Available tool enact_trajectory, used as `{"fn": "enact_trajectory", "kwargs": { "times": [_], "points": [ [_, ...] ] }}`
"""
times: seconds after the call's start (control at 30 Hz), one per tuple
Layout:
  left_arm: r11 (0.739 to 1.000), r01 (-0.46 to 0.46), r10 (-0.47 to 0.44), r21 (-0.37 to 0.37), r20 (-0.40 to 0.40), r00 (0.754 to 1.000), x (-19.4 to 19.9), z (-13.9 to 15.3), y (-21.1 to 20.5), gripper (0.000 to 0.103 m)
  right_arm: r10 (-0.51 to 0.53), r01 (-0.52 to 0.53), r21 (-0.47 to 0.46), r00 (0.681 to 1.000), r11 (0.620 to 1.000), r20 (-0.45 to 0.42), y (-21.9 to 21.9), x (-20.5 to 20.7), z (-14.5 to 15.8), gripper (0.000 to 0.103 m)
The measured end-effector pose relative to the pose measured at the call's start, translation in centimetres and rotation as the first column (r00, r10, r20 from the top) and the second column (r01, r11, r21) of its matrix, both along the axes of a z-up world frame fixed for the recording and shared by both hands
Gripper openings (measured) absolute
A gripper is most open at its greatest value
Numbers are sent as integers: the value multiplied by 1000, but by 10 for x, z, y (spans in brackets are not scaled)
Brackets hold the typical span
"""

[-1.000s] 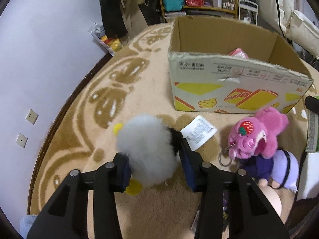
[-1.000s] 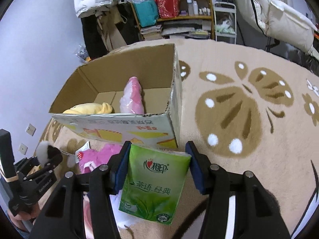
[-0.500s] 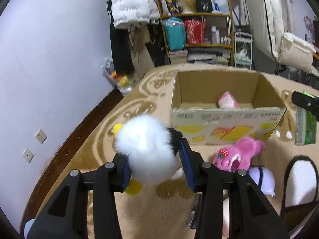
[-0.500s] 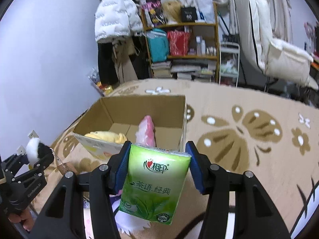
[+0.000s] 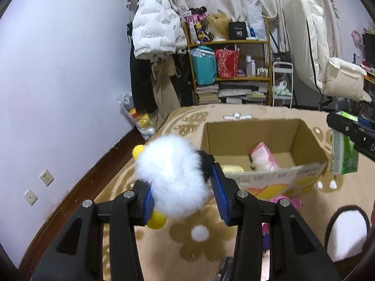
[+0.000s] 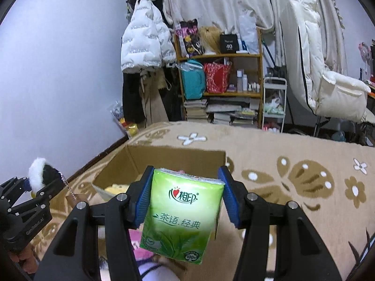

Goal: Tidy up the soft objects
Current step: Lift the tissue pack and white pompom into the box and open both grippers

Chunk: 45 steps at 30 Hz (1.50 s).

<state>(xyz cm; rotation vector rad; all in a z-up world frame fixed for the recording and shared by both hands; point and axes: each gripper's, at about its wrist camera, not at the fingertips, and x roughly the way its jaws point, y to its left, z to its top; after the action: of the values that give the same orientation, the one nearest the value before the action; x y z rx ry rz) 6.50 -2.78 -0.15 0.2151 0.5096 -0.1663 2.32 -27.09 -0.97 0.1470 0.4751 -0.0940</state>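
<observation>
A: Grippers aloft over the carpet: the left gripper was clamped on a fluffy white plush toy, its blue pads sunk into the fur on both sides, while the right gripper was closed on a green tissue pack, the pads pressing its two narrow sides.

B: And the destination?

A: An open cardboard box sat on the patterned carpet, ahead of and below both tools. Inside it lay a pink wrapped pack and a yellow soft item. The plush hung to the left of the box's near left corner, not yet over the opening; the tissue pack, in the right wrist view, hung in front of the box's near wall.

B: Which step was that, then?

A: By my reading, the carry: both items were off the floor and neither was released. A pink plush still lay on the carpet against the box's front wall, so sorting seemed far from done.

B: What did the next move call for?

A: Likely bringing each load forward over the rim, clear of the cardboard edge, then parting the jaws so it dropped inside. The two tools were close together, so one hand at a time looked the safer course.
</observation>
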Motion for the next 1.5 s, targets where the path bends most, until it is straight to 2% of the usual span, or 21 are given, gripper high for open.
{"fn": "enact_trajectory", "kwargs": {
  "times": [0.3, 0.6, 0.73, 0.9, 1.0, 1.13, 1.3, 1.33, 1.37, 1.43, 1.47, 1.5],
  "points": [
    [999, 20, -19, -29, 37, 999, 32, 13, -13, 42, 20, -19, -40, 999, 999, 29, 2, 30, 4, 58],
    [999, 52, -52, 7, 38, 998, 66, 9, -38, 42, -8, 9, -54, 1000, 998, 18, -4, 65, -1, 58],
    [998, 59, -59, -7, 5, 998, 85, 1, -43, 42, -21, 20, -62, 1000, 998, -9, -6, 78, -11, 58],
    [995, 93, -95, -37, -64, 993, 101, -11, -50, 43, -1, 0, -27, 999, 1000, -47, -12, 89, -25, 58],
    [991, 130, -132, -17, -118, 984, 105, -21, -59, 43, 3, -5, -32, 998, 999, -69, -13, 94, -33, 58],
    [991, 136, -132, 22, -135, 982, 107, -33, -66, 45, 2, -4, -23, 995, 1000, -104, -15, 99, -44, 59],
    [990, 144, -139, 13, -188, 972, 111, -43, -65, 46, -5, 5, -2, 992, 1000, -128, -18, 98, -53, 59],
    [990, 143, -138, 9, -194, 971, 111, -44, -64, 48, -3, 3, 3, 992, 1000, -125, -18, 96, -52, 59],
    [990, 138, -134, 10, -189, 973, 110, -44, -64, 55, -2, 3, 5, 992, 1000, -123, -18, 95, -51, 59],
    [991, 134, -129, 15, -176, 976, 106, -42, -64, 60, -3, 4, 4, 993, 1000, -116, -19, 92, -49, 60],
    [991, 130, -124, 22, -180, 976, 106, -42, -64, 66, -7, 8, 4, 994, 1000, -113, -18, 90, -49, 61],
    [992, 127, -121, 22, -189, 975, 106, -42, -64, 73, -13, 13, 7, 994, 1000, -110, -19, 88, -48, 68]
  ]
}}
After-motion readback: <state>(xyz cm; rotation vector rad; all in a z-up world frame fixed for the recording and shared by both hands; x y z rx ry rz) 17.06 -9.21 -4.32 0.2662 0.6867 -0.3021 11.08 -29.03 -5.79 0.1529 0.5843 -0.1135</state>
